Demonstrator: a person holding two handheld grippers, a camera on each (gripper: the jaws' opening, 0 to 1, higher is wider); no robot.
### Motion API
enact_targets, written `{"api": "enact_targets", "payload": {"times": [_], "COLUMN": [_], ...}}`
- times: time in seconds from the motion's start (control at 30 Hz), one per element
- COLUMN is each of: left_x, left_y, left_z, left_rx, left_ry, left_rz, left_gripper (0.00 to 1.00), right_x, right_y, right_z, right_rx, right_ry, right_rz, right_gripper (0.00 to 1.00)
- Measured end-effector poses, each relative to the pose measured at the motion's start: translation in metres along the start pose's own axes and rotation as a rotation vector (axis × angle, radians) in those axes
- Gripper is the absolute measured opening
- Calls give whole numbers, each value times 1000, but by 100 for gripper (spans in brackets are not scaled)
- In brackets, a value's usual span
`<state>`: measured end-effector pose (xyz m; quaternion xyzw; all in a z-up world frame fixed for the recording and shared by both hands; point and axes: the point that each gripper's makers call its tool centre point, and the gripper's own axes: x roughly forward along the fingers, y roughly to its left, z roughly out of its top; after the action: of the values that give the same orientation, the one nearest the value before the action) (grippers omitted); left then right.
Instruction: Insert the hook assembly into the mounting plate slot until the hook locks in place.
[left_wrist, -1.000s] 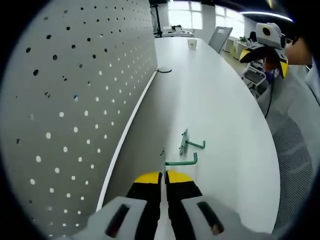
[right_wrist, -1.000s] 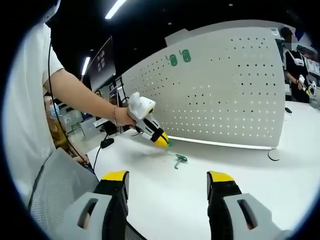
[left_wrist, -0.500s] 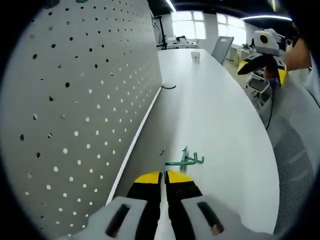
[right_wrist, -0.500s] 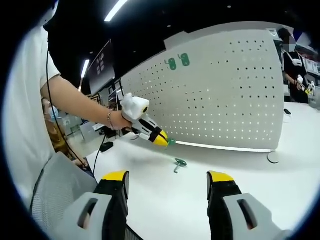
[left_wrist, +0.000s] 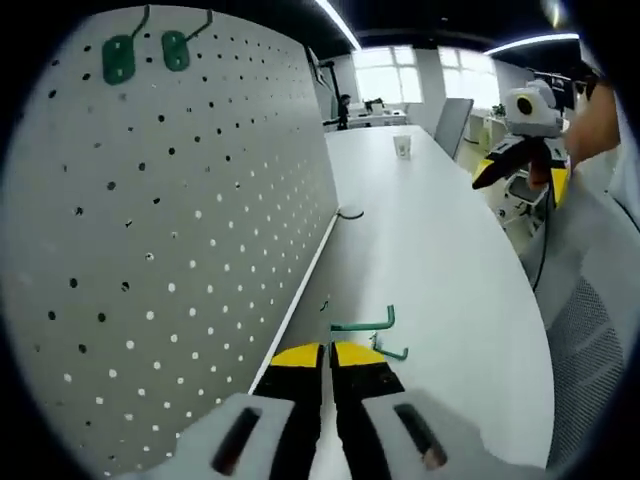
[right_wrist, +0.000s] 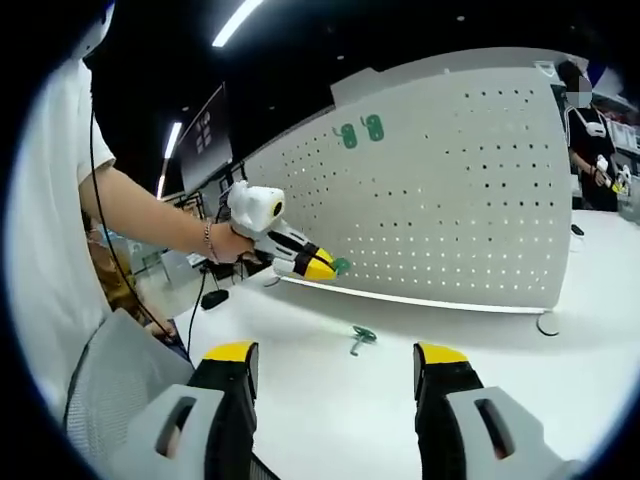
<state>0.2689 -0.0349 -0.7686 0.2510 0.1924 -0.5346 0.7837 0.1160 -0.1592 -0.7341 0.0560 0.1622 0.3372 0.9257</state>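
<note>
Currently left gripper is clamping a green hook between closed jaws, near the pegboard | spare hook is lying on white table | right gripper is hovering, jaws wide apart, gripping nothing.

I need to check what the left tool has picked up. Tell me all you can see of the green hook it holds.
The green hook looks like thin bent metal wire with a green coating. Its straight shank runs sideways just past the yellow tips of the shut left tool, ending in a short upturned tip. It is lifted off the white table, beside the pegboard.
</note>
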Motion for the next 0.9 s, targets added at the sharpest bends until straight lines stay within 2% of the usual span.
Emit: {"api": "enact_targets", "payload": {"times": [0.47, 0.9], "left_x": [-24, -48], "left_y": [-6, -13], "left_z": [19, 45], "left_rx": [-20, -54], "left_ry": [-87, -196], "left_rz": [64, 133], "left_gripper": [2, 2], "right_x": [1, 0], "right_y": [1, 3], "right_z": [14, 15], "right_rx": [0, 24], "right_ry": [-41, -55], "right_rz": [4, 5], "right_gripper": [61, 60]}}
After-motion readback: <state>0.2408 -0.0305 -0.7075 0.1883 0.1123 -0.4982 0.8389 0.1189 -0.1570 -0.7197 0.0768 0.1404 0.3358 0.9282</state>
